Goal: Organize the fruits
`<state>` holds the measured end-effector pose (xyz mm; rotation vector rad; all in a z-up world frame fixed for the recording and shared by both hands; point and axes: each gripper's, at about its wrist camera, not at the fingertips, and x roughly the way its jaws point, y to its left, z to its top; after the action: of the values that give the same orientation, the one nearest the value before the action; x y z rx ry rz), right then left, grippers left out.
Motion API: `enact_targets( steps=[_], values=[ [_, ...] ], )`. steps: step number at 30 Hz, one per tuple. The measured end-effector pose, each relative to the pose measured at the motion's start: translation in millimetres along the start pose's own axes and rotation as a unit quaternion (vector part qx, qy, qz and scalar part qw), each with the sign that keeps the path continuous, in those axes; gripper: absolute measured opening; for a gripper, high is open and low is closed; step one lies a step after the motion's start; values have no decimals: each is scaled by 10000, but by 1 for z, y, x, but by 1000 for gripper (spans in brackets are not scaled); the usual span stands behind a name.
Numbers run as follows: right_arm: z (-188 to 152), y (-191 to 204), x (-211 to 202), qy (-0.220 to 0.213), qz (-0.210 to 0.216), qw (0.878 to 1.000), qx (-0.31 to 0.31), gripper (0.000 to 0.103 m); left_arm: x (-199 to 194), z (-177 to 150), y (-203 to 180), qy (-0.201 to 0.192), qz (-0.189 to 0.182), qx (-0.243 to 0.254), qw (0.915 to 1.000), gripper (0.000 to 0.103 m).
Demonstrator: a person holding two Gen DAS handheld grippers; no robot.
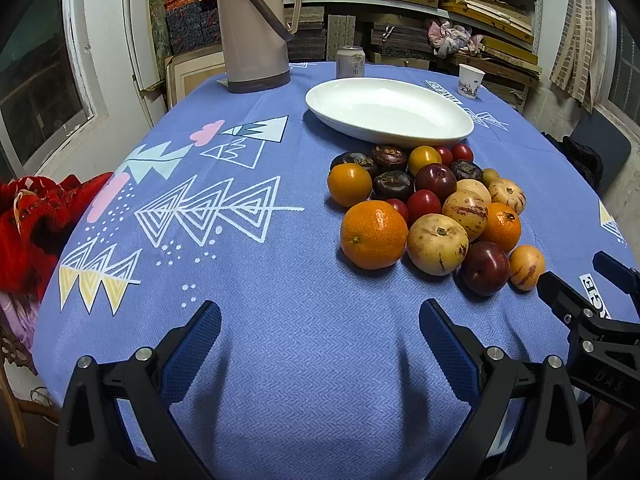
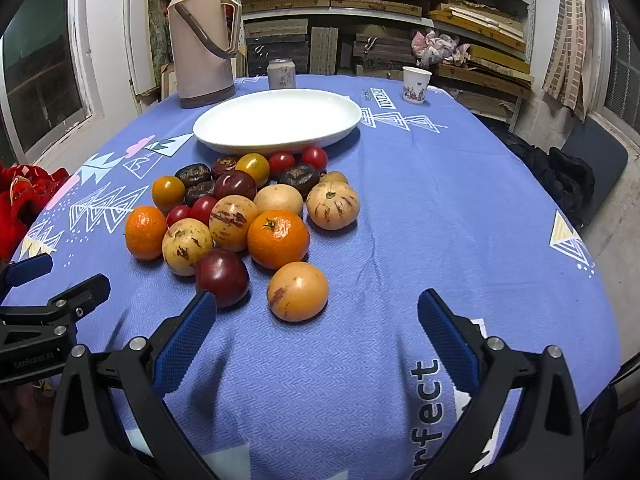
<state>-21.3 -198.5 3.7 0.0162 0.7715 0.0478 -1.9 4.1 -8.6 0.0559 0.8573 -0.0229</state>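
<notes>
Both my left claw (image 1: 320,336) and right claw (image 2: 317,330) are open and empty, the fruits (image 2: 240,216) lie piled on the surface, and the white dish (image 2: 276,120) is not yet filled.

Both tongs (image 1: 320,320) (image 2: 318,312) spread (empty).

Can (image 1: 350,61) print too small to read; tablecloth (image 2: 428,420) lettering cut off — bottom edge.

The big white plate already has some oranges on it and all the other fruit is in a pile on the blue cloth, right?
Not quite. The white plate is empty: the right wrist view shows nothing on it. The oranges lie in the pile with all the other fruit on the blue cloth, in front of the plate.
</notes>
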Motion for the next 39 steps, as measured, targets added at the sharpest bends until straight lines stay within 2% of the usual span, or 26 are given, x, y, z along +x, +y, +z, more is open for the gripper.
enact_targets(
  steps=[39],
  values=[
    [-1, 1, 2, 62, 78, 10000, -2, 99, 1, -4, -1, 48, -6, -6, 10000, 100]
  ],
)
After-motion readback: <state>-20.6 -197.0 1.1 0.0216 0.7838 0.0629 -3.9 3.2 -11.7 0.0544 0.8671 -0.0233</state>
